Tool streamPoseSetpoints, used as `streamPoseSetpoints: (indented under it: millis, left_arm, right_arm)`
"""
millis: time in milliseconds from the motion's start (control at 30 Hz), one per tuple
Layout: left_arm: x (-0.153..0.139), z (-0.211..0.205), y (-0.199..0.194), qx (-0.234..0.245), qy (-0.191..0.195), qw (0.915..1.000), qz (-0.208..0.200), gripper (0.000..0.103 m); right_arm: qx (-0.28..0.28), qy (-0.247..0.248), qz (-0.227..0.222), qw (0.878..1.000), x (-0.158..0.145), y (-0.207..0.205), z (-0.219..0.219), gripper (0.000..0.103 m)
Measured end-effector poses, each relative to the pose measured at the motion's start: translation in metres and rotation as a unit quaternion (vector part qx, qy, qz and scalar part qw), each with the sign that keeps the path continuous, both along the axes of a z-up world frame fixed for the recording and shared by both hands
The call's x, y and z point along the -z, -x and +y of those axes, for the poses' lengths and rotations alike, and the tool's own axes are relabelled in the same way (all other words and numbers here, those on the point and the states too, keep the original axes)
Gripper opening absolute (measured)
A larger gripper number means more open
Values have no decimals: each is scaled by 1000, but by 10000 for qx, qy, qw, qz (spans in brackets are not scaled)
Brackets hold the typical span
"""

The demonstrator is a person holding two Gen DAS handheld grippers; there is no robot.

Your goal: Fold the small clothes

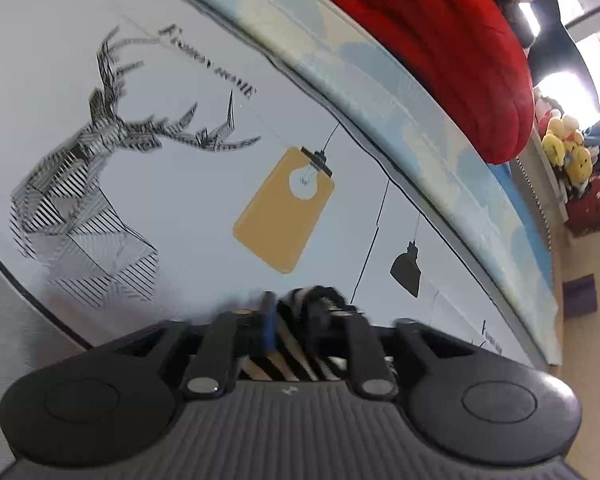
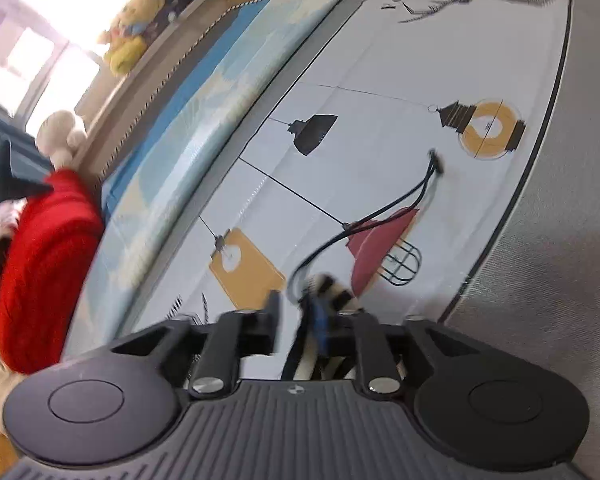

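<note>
White printed bench (image 1: 204, 184) cover, deer and hanging-lamp drawings, grey border along one side.

Left gripper (image 1: 308, 314): fingers part-way closed, clamped on small black-and-white striped cloth (image 1: 296, 360). Cloth bunched up, filling whole gap, touching both fingers; blue pad on one finger against its side. Rest of cloth trailing back under gripper body. Motion blur at tips.

Right gripper (image 2: 298, 308): fingers part-way apart, not clamping. Same striped cloth lying against blue-padded finger, clear gap to other finger, bench cover visible through gap. Thin black cord (image 2: 380, 216) running up and away from cloth across cover, knotted end near yellow round lamp print. Tips blurred.

Beyond fingers in left wrist view: yellow tag print just ahead, deer print further off. Pale blue cloud-pattern pad (image 1: 380, 92) along far edge of bench. Red knitted fabric (image 1: 440, 40) on or behind pad, cannot tell which. Yellow plush toys (image 1: 568, 148) on ledge further back, bright window behind.
</note>
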State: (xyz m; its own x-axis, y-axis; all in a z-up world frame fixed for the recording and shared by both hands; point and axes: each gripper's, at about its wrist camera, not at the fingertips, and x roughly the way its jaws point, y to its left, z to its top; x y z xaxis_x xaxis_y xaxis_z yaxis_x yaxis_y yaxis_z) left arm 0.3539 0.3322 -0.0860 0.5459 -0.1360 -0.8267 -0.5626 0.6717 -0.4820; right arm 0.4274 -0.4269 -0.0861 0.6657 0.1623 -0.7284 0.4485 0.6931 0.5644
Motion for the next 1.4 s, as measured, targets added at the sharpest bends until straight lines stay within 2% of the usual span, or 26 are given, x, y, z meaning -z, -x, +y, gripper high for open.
streamPoseSetpoints:
  millis: [33, 67, 200, 367, 500, 633, 767, 867, 1000, 1100, 1200, 1233, 1300, 1400]
  left_arm:
    - [-6, -1, 2, 57, -125, 9999, 10, 39]
    - [-11, -3, 4, 136, -232, 9996, -1, 42]
    - [-30, -9, 19, 357, -565, 9978, -49, 45]
    - [-54, -25, 48, 681, -991, 9927, -111, 45]
    - [-87, -23, 78, 476, -822, 9954, -155, 45]
    - [-119, -30, 119, 500, -1034, 9921, -501, 56]
    - [-122, -33, 142, 446, -1133, 9893, -805, 63]
    - [-118, -27, 151, 240, -728, 9890, -1262, 64]
    - [-117, -19, 142, 24, -520, 9873, -1502, 69]
    - [-106, -24, 133, 117, -625, 9911, -1172, 69]
    - [-75, -44, 120, 755, -720, 9944, -173, 69]
    - [-60, -53, 117, 1008, -711, 9922, 166, 69]
    - [-34, -67, 113, 1525, -725, 9828, 752, 68]
    - [-3, -80, 117, 1954, -870, 9689, 1240, 68]
  right_arm:
    - [-68, 103, 30, 9999, -5, 3, 1, 41]
    - [-132, 191, 21, 9997, -10, 10, 1, 42]
    - [-586, 587, -81, 9965, -34, 39, 2, 42]
    - [-1257, 1093, -150, 9859, -56, 94, 11, 42]
    - [-1844, 1238, 95, 9750, -52, 145, 21, 42]
    - [-2073, 977, 457, 9723, -27, 180, 25, 42]
    - [-2126, 908, 678, 9705, -10, 196, 31, 42]
    - [-2199, 802, 655, 9700, -4, 199, 36, 42]
    - [-2351, 790, 628, 9667, -1, 197, 43, 43]
    - [-2359, 850, 698, 9655, 2, 188, 51, 44]
    - [-2395, 978, 828, 9624, 9, 183, 57, 45]
    - [-2407, 995, 855, 9617, 10, 182, 58, 45]
    - [-2401, 996, 908, 9613, 13, 181, 57, 45]
    - [-2361, 904, 935, 9630, 13, 181, 52, 45]
